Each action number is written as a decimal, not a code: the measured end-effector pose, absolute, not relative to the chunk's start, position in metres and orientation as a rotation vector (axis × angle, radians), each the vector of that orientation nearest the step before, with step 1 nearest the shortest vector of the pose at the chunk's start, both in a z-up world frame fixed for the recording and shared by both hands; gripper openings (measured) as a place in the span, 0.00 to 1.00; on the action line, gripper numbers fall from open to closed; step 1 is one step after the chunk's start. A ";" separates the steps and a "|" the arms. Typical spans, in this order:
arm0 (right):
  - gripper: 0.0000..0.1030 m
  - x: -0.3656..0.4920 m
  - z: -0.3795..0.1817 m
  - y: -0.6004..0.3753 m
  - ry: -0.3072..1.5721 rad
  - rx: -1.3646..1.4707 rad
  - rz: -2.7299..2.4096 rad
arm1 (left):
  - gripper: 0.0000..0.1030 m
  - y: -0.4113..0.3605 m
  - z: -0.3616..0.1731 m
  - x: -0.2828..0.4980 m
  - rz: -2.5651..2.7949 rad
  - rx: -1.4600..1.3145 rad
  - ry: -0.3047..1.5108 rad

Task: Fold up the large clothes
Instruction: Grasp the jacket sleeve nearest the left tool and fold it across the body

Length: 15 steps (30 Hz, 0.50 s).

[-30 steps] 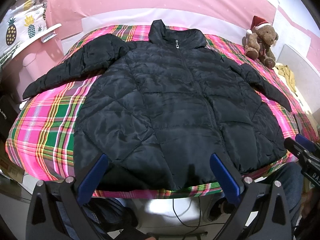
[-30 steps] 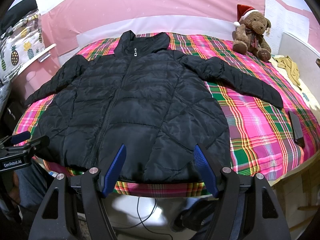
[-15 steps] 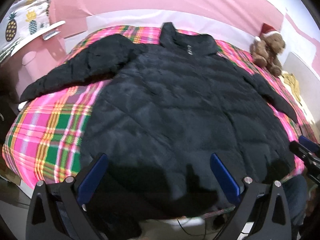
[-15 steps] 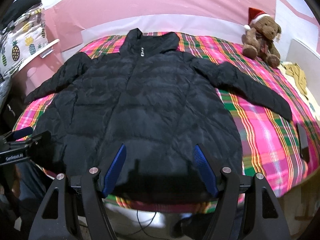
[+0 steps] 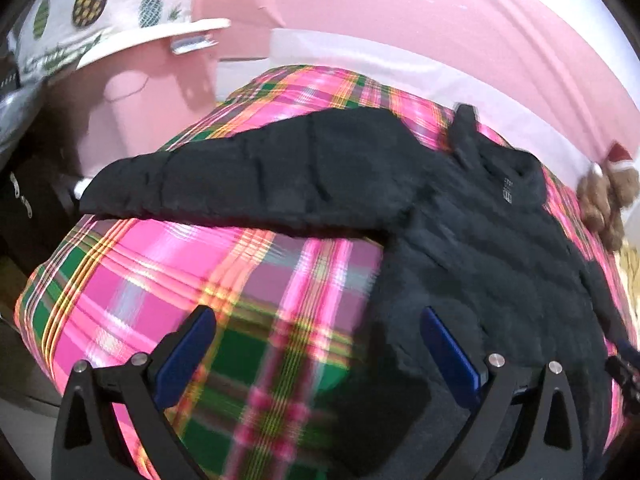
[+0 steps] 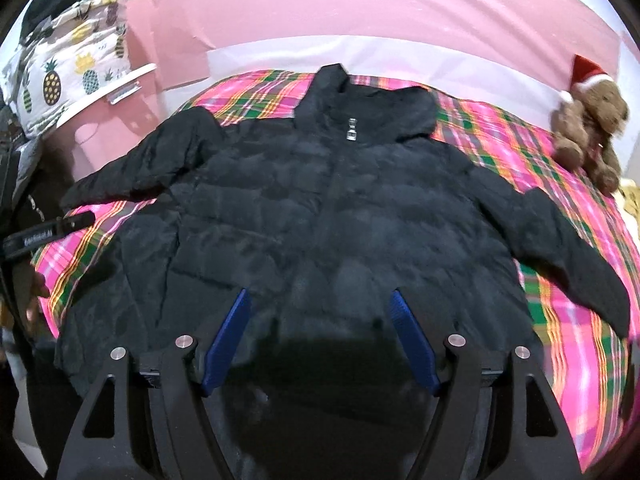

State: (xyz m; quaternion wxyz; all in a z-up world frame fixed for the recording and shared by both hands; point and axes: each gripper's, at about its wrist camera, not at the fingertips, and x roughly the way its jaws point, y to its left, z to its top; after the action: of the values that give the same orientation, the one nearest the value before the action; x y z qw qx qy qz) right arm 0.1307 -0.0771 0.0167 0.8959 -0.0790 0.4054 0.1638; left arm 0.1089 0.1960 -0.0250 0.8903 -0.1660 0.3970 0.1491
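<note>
A black quilted puffer jacket [image 6: 340, 208] lies face up, zipped, spread on a pink and green plaid bed [image 6: 580, 320], both sleeves stretched out. My right gripper [image 6: 320, 300] is open and empty, low over the jacket's lower middle. My left gripper [image 5: 318, 316] is open and empty over the plaid cover, just below the jacket's left sleeve [image 5: 248, 176] and beside its left body edge [image 5: 480, 272]. The left gripper also shows at the left edge of the right wrist view [image 6: 52, 232].
A brown teddy bear [image 6: 588, 124] in a red Santa hat sits at the bed's far right. A pink cabinet with a white top [image 5: 160, 64] and pineapple-print fabric [image 5: 92, 0] stand left of the bed. A pink wall runs behind.
Both grippers moved forward over the bed. The left one swung left, now facing the left sleeve and plaid cover. The right one came in lower over the jacket's hem.
</note>
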 end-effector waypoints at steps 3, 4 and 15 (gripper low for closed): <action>0.70 0.150 0.012 -0.061 0.849 -0.182 0.355 | 1.00 0.230 -0.035 0.122 0.353 -0.386 0.825; 0.70 0.156 0.010 -0.056 0.850 -0.191 0.354 | 1.00 0.241 -0.039 0.125 0.368 -0.398 0.825; 0.70 0.205 -0.019 -0.030 0.893 -0.281 0.327 | 0.97 0.334 -0.085 0.153 0.487 -0.578 0.799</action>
State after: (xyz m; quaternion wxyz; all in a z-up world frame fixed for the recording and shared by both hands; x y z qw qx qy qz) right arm 0.2049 -0.0303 -0.0190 0.8796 -0.1350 0.4284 0.1568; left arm 0.1525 0.3335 -0.0848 0.8526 -0.2749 0.3796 0.2312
